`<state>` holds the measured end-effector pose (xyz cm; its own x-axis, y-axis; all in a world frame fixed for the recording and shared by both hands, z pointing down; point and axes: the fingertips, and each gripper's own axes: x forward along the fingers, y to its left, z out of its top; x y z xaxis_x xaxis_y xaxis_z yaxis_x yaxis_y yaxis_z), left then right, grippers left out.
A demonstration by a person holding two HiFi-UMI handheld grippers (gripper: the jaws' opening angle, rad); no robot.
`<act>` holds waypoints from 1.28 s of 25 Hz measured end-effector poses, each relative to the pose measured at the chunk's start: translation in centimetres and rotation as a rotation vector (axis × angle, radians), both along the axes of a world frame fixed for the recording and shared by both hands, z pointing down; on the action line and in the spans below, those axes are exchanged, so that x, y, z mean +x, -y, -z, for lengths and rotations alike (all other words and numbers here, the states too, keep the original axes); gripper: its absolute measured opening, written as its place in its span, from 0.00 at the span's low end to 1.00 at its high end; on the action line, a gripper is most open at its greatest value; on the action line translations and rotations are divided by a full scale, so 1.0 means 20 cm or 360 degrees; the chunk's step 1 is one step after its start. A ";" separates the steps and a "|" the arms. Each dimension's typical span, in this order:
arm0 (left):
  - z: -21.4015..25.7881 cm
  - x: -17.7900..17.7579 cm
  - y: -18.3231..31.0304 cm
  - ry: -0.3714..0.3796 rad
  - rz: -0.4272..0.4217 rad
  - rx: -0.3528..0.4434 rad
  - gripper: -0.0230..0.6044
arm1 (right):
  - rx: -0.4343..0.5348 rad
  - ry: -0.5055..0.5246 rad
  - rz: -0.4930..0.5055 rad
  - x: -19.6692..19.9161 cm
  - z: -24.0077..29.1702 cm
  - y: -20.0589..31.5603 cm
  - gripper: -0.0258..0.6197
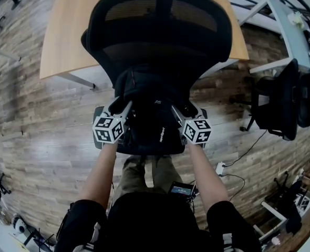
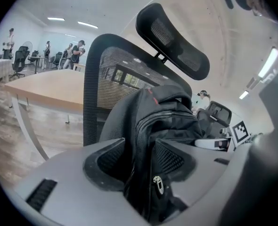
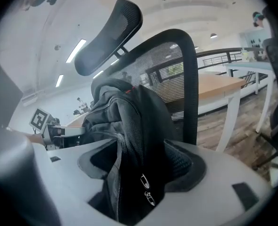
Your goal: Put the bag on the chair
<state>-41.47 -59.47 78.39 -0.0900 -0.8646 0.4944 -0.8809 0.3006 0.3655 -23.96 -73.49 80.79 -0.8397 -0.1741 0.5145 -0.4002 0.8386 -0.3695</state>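
A black backpack [image 1: 150, 101] sits upright on the seat of a black mesh office chair [image 1: 160, 25], leaning against its backrest. My left gripper [image 1: 122, 107] stands at the bag's left side and my right gripper [image 1: 182, 111] at its right side. In the left gripper view the bag [image 2: 165, 112] fills the gap of the left gripper [image 2: 141, 161], whose jaws are spread wide, with zipper pulls hanging between them. The right gripper view shows the bag [image 3: 129, 112] the same way between the wide jaws of the right gripper [image 3: 139, 166]. Neither pair of pads visibly squeezes the fabric.
A light wooden table [image 1: 65, 30] stands just behind the chair. A second black chair [image 1: 281, 101] stands at the right, by a white desk [image 1: 294, 30]. Cables and a power strip [image 1: 220, 168] lie on the wood floor. Several people [image 2: 75, 51] stand far off.
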 end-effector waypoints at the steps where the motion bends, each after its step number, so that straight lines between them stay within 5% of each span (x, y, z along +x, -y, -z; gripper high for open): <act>1: 0.01 0.01 -0.01 0.0010 -0.0001 0.0007 0.34 | 0.0014 0.0007 -0.0002 0.02 0.02 0.00 0.53; 6: 0.11 0.02 -0.07 0.0051 0.0010 0.0056 0.35 | 0.0073 0.0048 -0.0071 0.13 0.12 -0.02 0.52; 10: 0.24 0.06 -0.15 0.0052 0.0022 0.0151 0.34 | 0.0193 0.0123 -0.0162 0.24 0.30 -0.04 0.37; 15: 0.49 0.13 -0.29 0.0067 -0.0023 0.0284 0.21 | 0.0484 0.0195 -0.0089 0.26 0.64 -0.20 0.22; 20: 0.84 0.23 -0.46 0.0101 -0.0056 0.0454 0.07 | 0.0536 0.0317 -0.0120 0.29 0.93 -0.40 0.12; 25: 1.17 0.33 -0.67 0.0270 -0.0096 0.0603 0.04 | 0.0621 0.0388 -0.0190 0.38 1.23 -0.61 0.06; 32: 1.44 0.43 -0.92 0.0510 0.0020 0.0667 0.04 | 0.0873 0.0527 -0.0193 0.66 1.63 -0.80 0.06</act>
